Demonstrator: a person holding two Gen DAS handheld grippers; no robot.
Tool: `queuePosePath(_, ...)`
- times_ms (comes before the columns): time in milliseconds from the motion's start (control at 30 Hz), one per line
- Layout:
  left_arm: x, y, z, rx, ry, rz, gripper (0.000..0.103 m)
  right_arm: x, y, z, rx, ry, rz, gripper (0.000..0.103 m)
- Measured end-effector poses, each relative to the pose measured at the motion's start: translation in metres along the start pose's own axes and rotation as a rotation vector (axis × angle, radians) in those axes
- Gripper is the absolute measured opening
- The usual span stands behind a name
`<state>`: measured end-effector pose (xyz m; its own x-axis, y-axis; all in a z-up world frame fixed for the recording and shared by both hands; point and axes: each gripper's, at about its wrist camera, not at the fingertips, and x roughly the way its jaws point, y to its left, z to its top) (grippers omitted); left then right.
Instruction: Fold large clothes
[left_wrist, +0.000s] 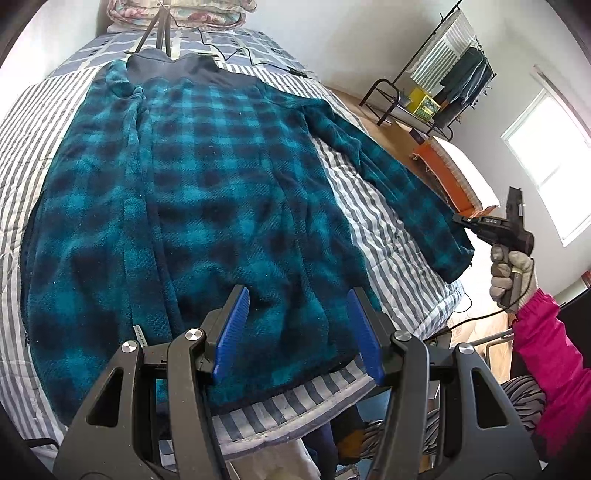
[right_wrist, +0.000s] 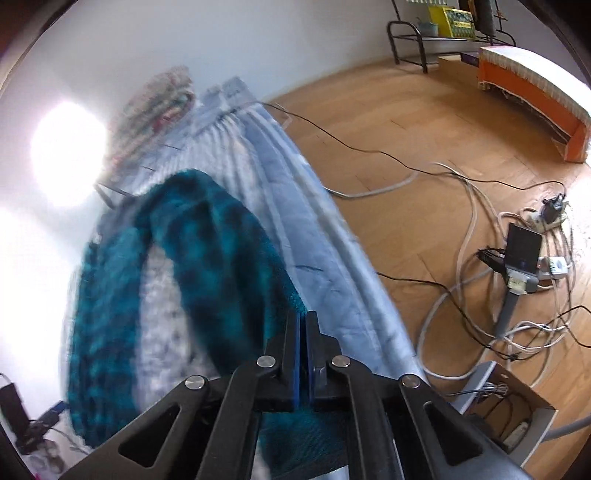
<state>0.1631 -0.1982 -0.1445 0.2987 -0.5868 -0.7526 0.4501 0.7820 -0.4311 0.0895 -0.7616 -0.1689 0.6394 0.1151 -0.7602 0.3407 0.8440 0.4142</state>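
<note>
Striped bed (left_wrist: 332, 402), teal plaid jacket (left_wrist: 207, 192), left gripper (left_wrist: 299, 325) apart, empty, right gripper (right_wrist: 302, 325) clamping sleeve (right_wrist: 221, 251).

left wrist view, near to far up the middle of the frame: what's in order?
left gripper, jaws open → striped quilt edge → teal plaid fleece jacket → its dark collar → tripod legs → folded floral bedding

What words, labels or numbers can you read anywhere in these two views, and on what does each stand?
None can be read.
Small tag on the plaid fleece jacket hem: too small.
Print on the yellow box on the rack: blurred.
Marks on the power adapter on the floor: illegible.
</note>
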Motion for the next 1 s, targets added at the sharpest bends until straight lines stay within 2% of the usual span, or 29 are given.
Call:
queuePosePath(167, -0.011, 0.005, 0.001, -0.015, -0.024, 0.002, 0.057, -0.022, 0.045, -0.004, -0.033, -0.03, 0.107, 0.0)
queuePosePath(367, -0.024, 0.016, 0.0, -0.052, -0.051, -0.002, 0.057, -0.024, 0.137, -0.027, -0.198, 0.001, 0.214, 0.0)
queuePosePath(533, -0.034, 0.026, -0.001, -0.103, -0.078, -0.021, 0.057, -0.005, 0.216, -0.065, -0.364, 0.085, 0.266, 0.0)
queuePosePath(733, -0.036, 0.043, -0.005, -0.181, -0.085, -0.051, 0.056, 0.027, 0.286, -0.114, -0.532, 0.211, 0.331, 0.0)
queuePosePath(833, -0.035, 0.051, -0.011, -0.225, -0.089, -0.076, 0.057, 0.05, 0.31, -0.14, -0.611, 0.281, 0.327, 0.0)
queuePosePath(933, -0.03, 0.055, -0.018, -0.265, -0.071, -0.12, 0.057, 0.07, 0.314, -0.154, -0.637, 0.333, 0.324, 0.001)
queuePosePath(1000, -0.026, 0.056, -0.022, -0.271, -0.059, -0.132, 0.056, 0.074, 0.313, -0.154, -0.617, 0.371, 0.365, 0.007)
